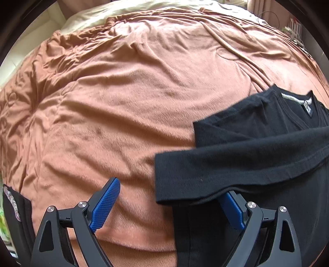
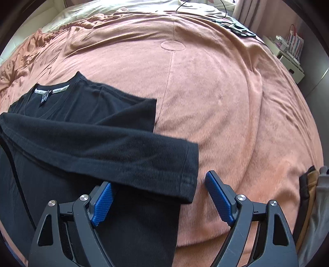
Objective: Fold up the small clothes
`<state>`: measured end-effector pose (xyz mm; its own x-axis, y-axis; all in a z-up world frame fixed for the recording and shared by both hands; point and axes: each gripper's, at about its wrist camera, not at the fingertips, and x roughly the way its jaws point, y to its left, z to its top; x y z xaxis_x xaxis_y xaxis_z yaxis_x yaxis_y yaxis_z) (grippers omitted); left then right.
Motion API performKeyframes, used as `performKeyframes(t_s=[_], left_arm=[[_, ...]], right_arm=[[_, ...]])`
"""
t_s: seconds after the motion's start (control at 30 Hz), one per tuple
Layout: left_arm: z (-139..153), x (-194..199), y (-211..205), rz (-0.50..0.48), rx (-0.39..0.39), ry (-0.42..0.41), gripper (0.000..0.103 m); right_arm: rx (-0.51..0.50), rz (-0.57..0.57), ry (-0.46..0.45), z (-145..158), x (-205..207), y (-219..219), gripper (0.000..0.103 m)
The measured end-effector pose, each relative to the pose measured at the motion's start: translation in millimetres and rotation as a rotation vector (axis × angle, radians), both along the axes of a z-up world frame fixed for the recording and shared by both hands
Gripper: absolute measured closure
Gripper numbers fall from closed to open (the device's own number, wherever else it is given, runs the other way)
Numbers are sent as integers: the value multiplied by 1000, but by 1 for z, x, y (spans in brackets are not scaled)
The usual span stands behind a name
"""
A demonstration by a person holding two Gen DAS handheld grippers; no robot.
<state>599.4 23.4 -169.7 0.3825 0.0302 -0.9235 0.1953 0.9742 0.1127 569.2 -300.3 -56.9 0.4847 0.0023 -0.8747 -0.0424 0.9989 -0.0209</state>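
A black T-shirt lies on the bed at the right of the left wrist view, collar and grey label at the far end. Its sides are folded in and a hemmed band is doubled across it. My left gripper is open. Its right fingertip is hidden under that band and its left finger stands over bare blanket. In the right wrist view the T-shirt fills the left side. My right gripper is open, its left finger tucked under the band's edge and its right finger over the blanket.
A terracotta blanket covers the bed, with cream bedding and a cable at the far end. A dark patterned garment lies at the left edge. More clothes sit at the right edge. A white bedside unit holds a striped bag.
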Motion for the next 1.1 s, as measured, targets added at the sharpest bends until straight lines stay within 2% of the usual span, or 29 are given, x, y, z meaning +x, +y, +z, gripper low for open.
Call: performKeyframes(t_s=[0.2,0.4,0.5,0.57,0.6,0.7,0.9,1.0,1.1], left_arm=[[-2,20,-4,26,1,-10,10],[2,35,-9,45,-45,-30,27],[6,41,-10,55,-85,-41,46],[9,44,-8,91,-76,-52,72],[10,45,-6,111,-80,-49,73],[9,49,0,108,-168,-21,73],[4,49,7,124,-211,4,73],[0,53,7,124,-213,10,73],[-3,56,6,123,-219,4,74]], right_arm=[[-28,-39,-29,4,24,1,20],[-28,-89,-58,3,50,-5,20],[-14,-124,-67,2,59,-10,20],[5,-148,-76,2,61,-15,22],[18,-152,-77,3,61,-17,24],[106,-134,-70,5,57,-22,31],[251,-130,-77,7,43,-47,36],[319,-138,-124,16,33,-64,36],[318,-118,-113,14,26,-68,36]])
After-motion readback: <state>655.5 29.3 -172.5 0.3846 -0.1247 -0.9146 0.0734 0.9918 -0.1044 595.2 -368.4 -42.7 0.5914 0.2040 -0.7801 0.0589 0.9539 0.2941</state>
